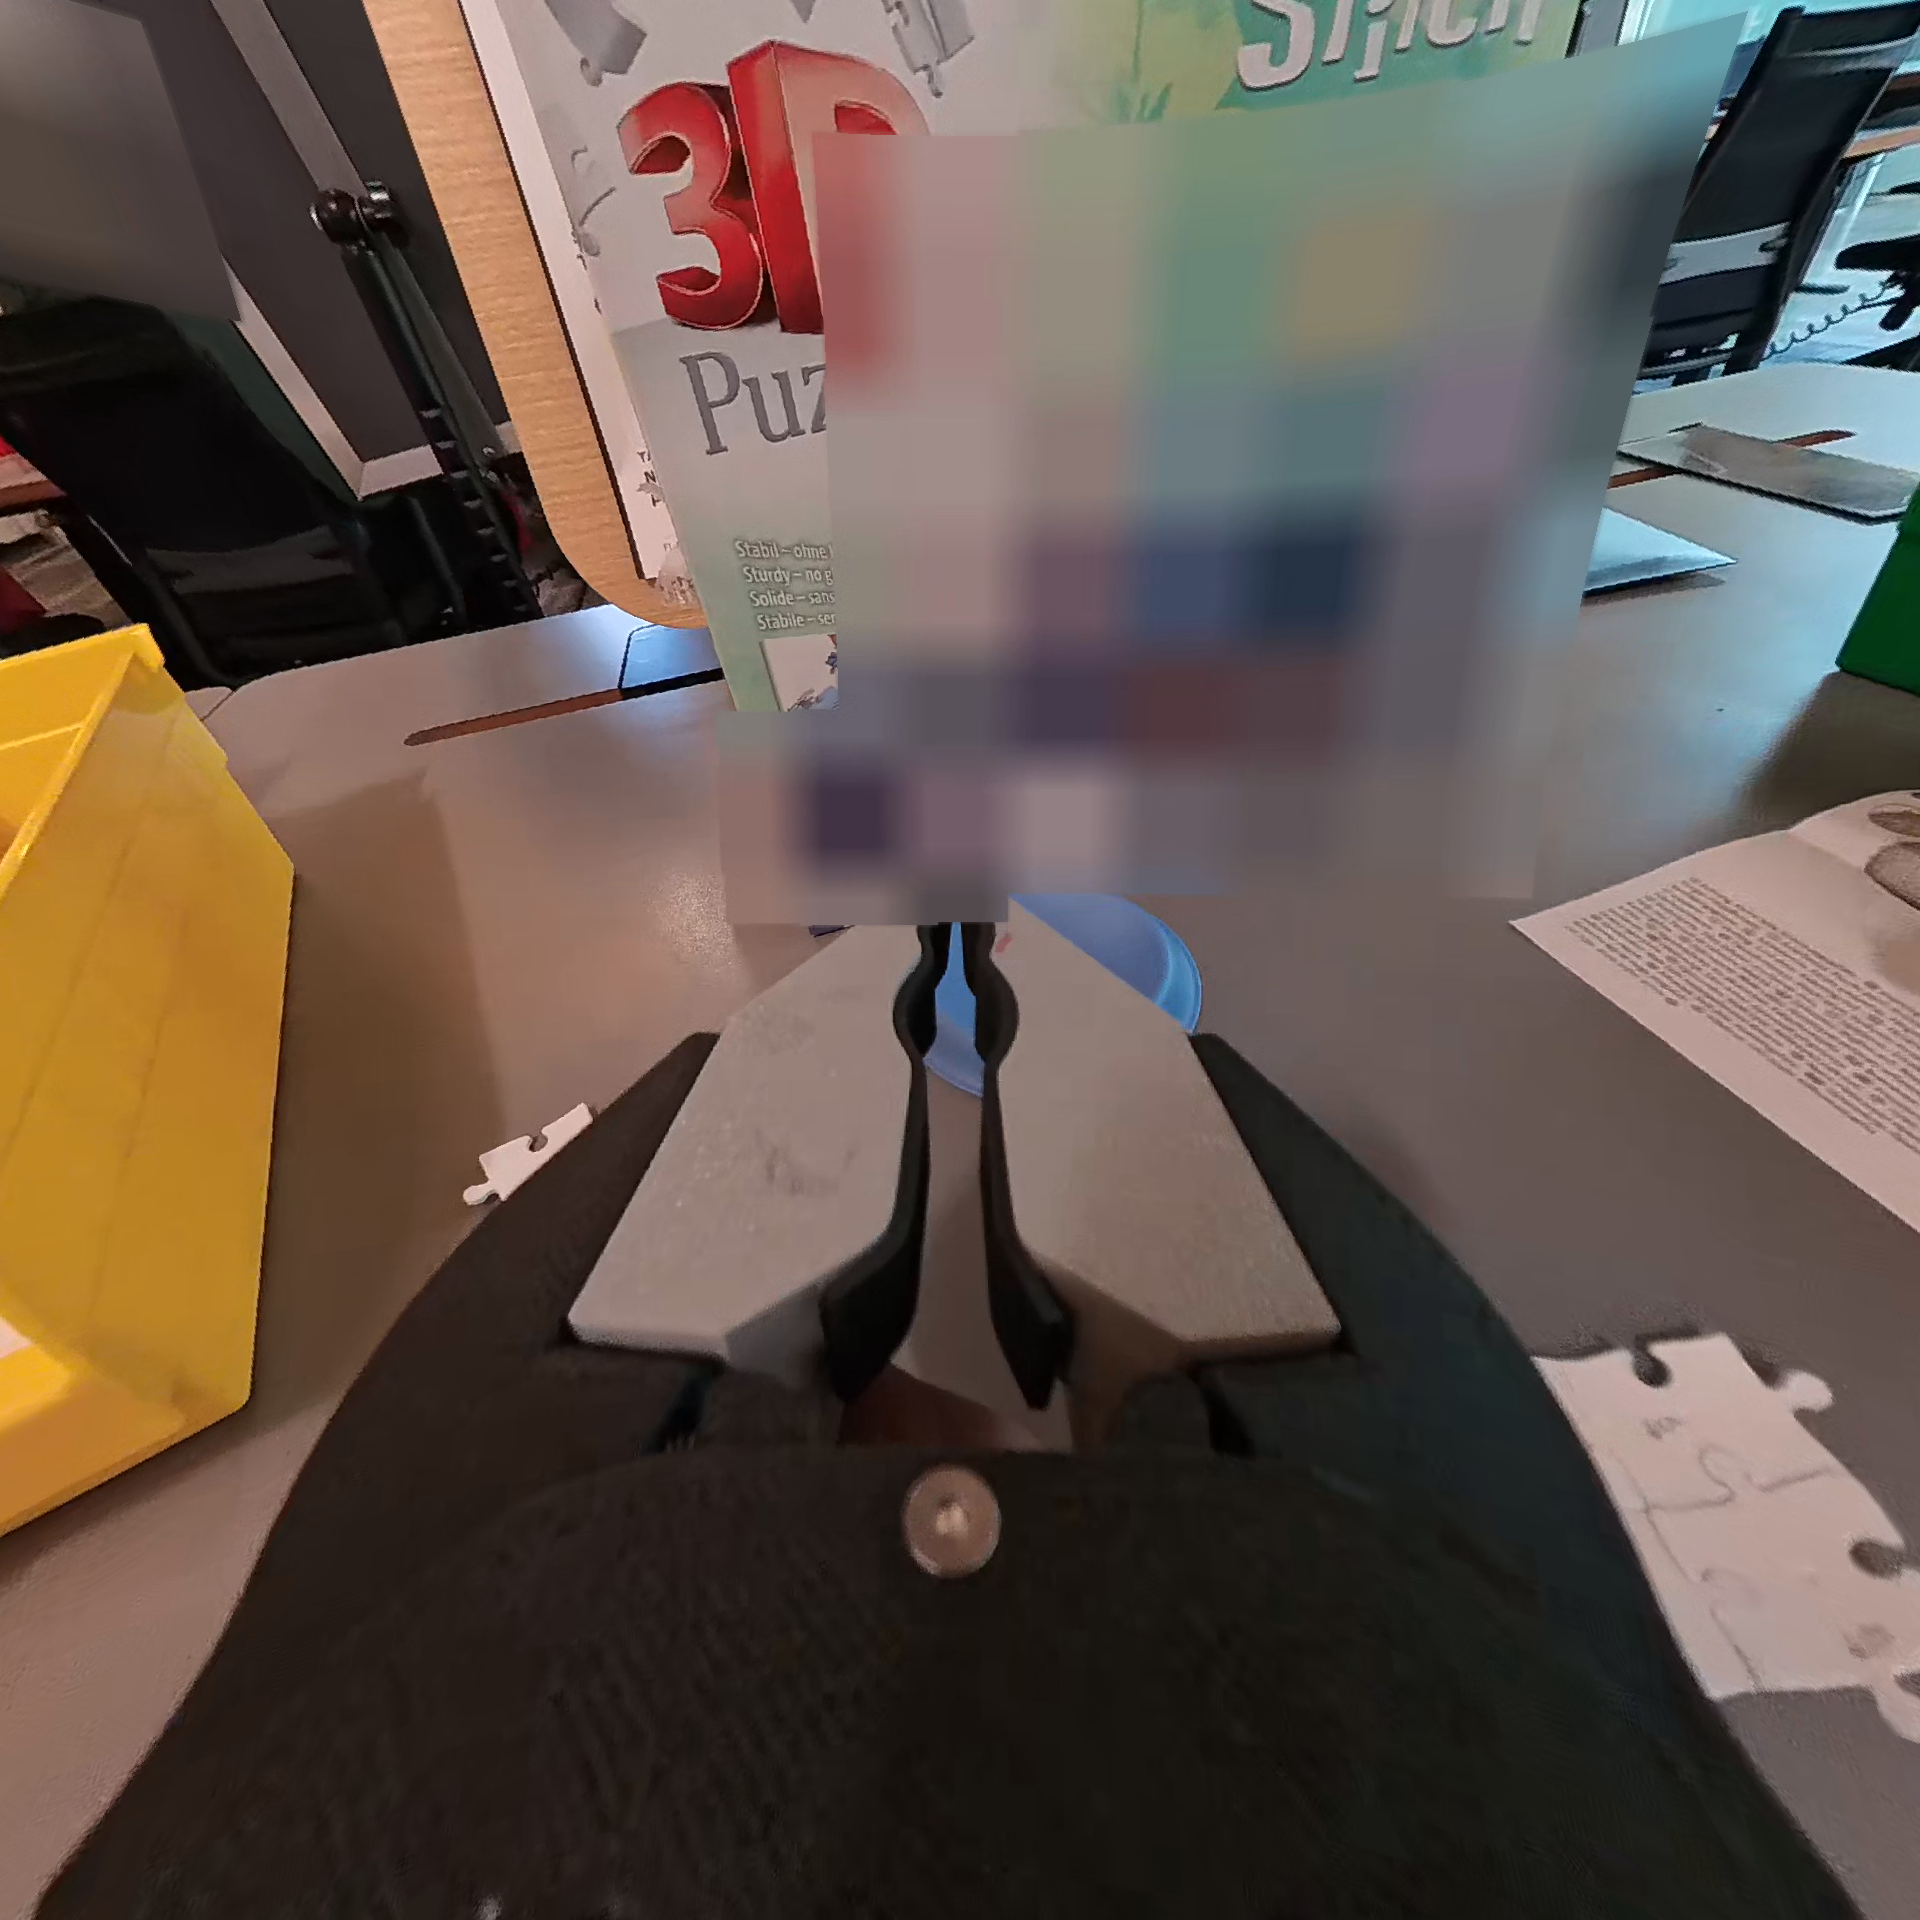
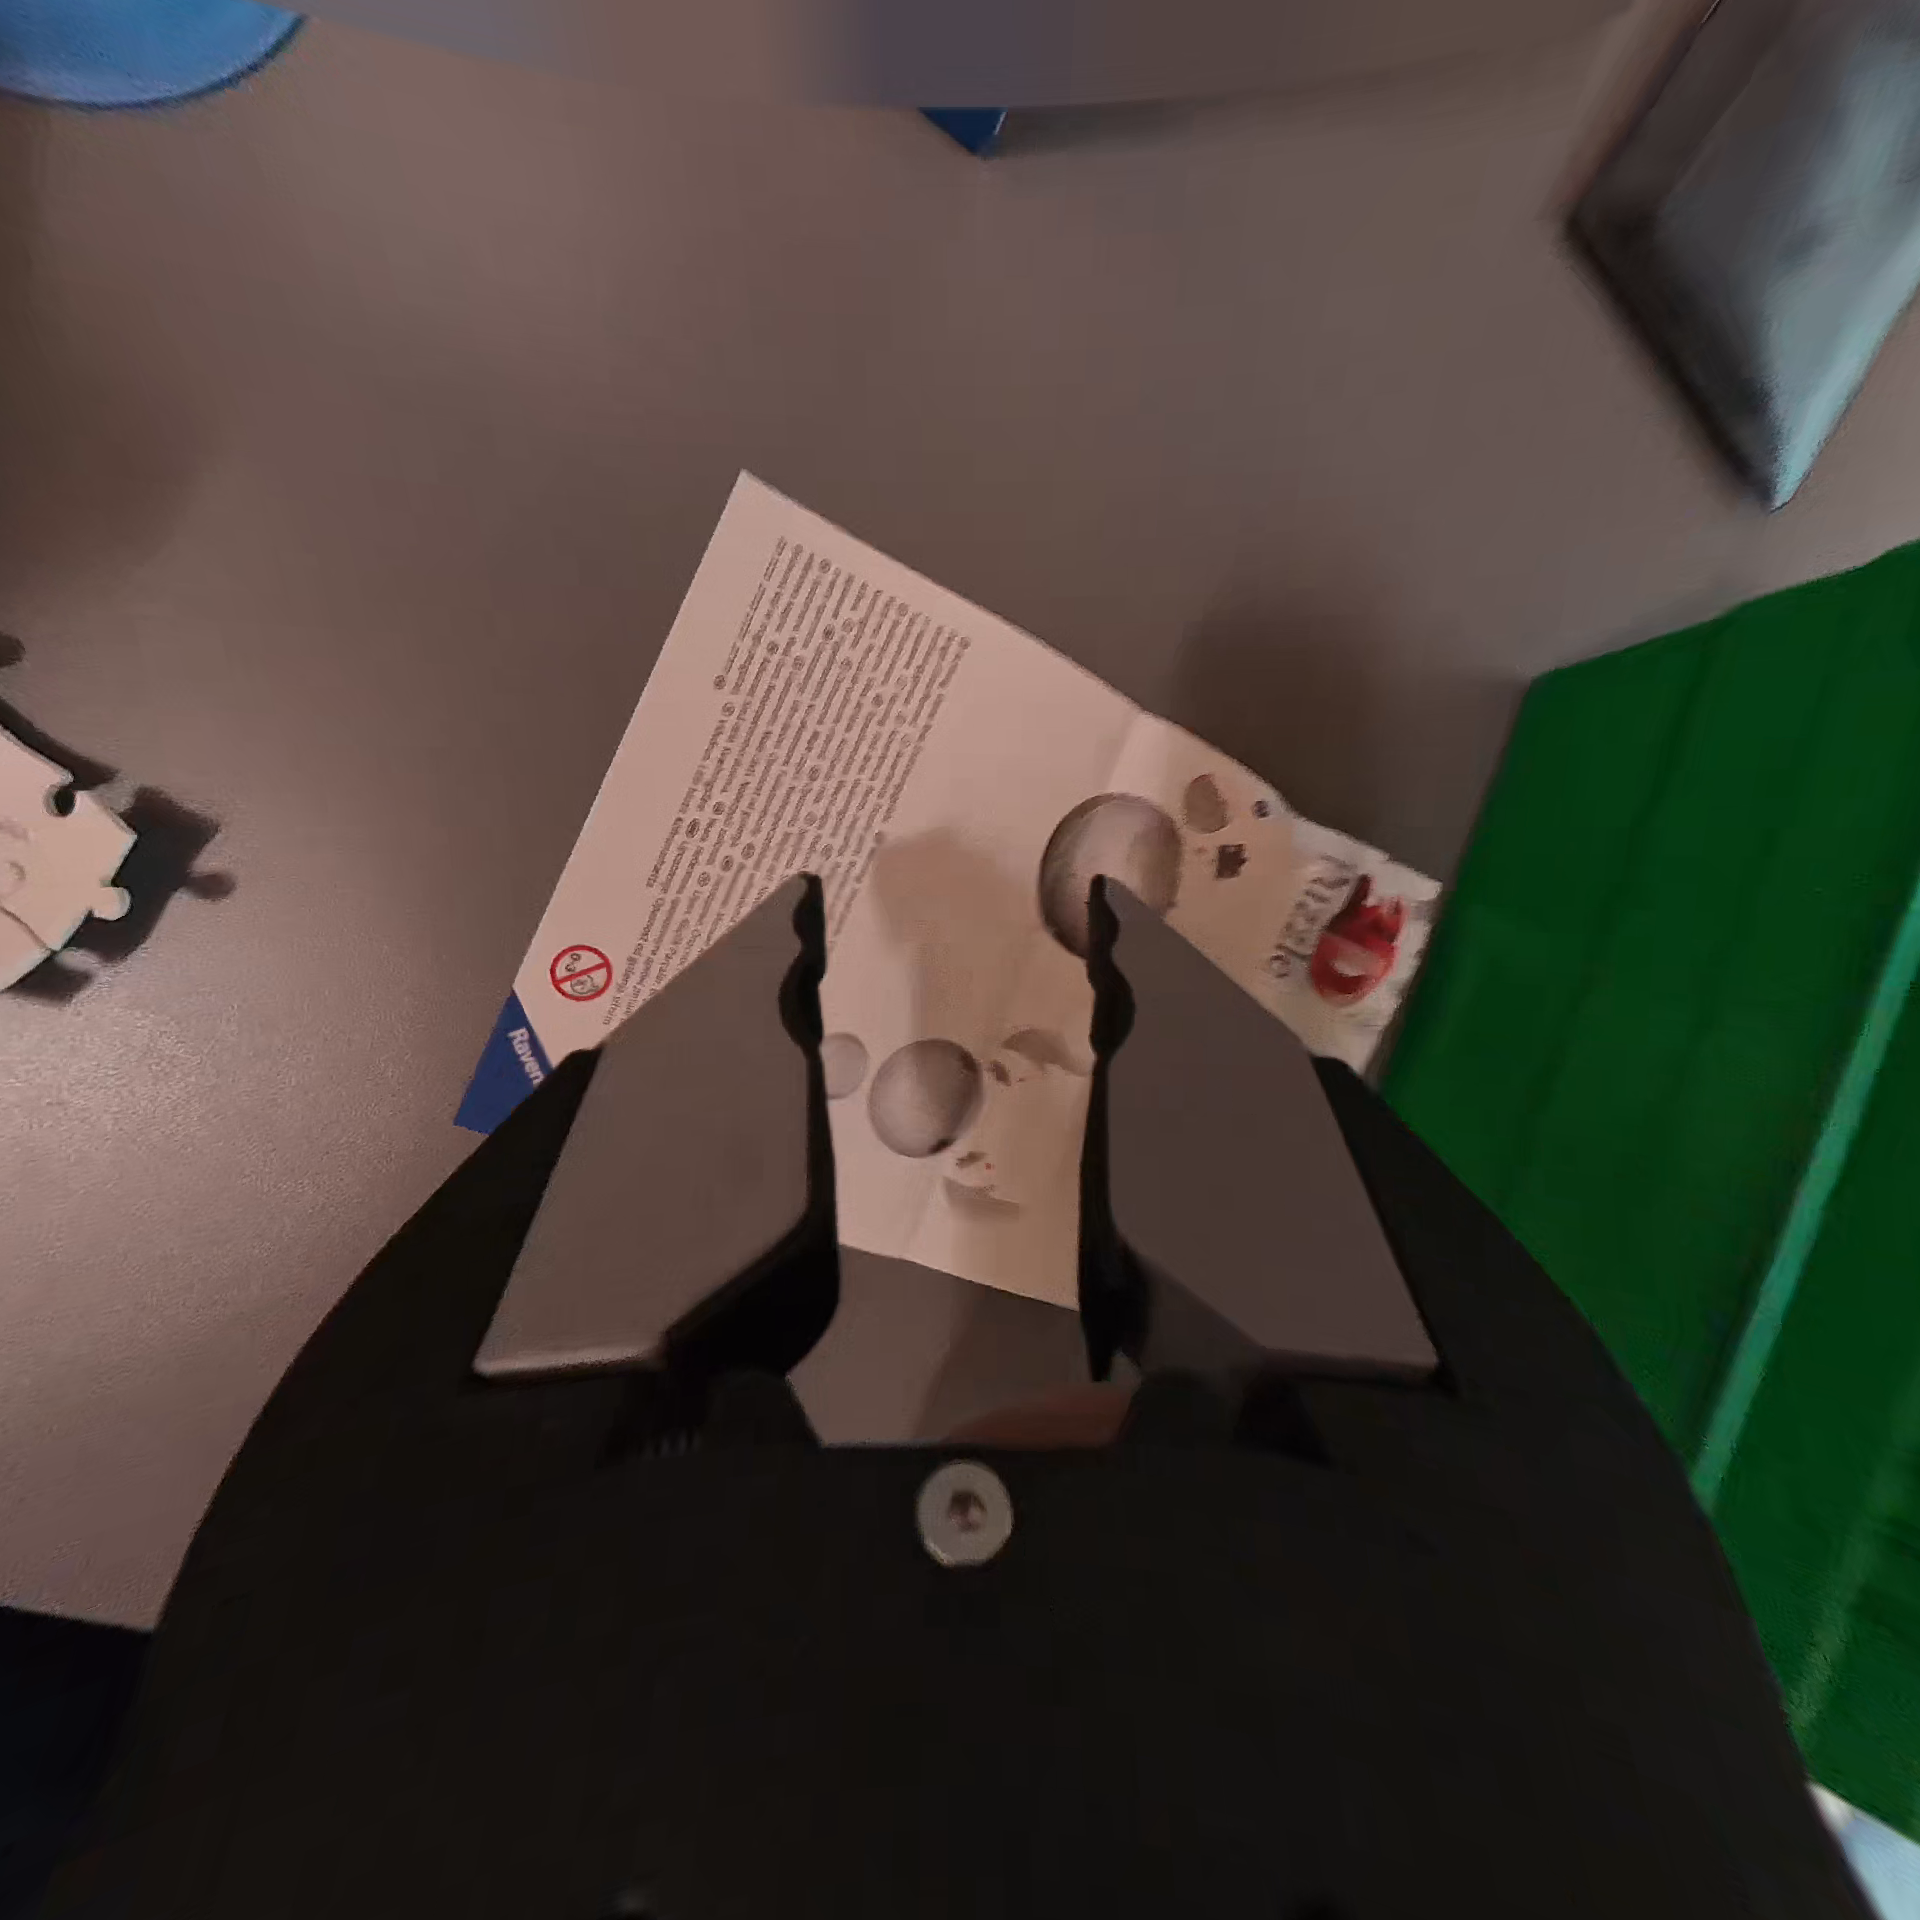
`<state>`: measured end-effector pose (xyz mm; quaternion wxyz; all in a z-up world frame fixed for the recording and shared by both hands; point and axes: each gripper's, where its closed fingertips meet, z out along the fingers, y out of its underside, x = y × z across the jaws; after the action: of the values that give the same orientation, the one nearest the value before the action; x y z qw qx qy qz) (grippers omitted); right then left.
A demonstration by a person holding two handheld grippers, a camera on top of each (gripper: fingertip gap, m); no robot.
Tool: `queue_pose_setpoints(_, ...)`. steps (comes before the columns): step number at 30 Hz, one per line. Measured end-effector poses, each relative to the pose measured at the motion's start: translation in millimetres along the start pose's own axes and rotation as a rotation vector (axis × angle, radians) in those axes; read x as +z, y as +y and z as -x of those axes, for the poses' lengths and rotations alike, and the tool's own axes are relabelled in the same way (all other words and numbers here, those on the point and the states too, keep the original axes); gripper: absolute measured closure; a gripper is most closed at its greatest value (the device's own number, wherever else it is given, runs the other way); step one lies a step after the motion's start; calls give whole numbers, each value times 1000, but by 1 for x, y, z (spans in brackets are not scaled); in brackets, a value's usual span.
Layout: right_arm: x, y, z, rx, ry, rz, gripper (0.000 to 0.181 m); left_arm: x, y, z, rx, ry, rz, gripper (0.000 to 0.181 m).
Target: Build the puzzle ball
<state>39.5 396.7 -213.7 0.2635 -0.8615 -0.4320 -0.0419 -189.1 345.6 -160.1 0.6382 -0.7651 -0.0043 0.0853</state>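
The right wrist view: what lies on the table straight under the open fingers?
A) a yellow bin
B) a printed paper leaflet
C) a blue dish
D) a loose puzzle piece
B: the right gripper hangs open over the printed leaflet, whose white page shows between its fingers.

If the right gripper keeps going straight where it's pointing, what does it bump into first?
Most likely the printed leaflet lying on the grey table. The right gripper points down at it with open, empty jaws. How far off it is, the blurry picture does not show.
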Motion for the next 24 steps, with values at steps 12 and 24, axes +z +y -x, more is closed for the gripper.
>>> queue_pose_setpoints(12,20,15,46,-95,-373,-192,160,1,2,9,-41,-6,6,180)
queue_pose_setpoints(24,-13,61,-1,-355,-249,76,142,-5,-2,3,-43,70,-15,162)
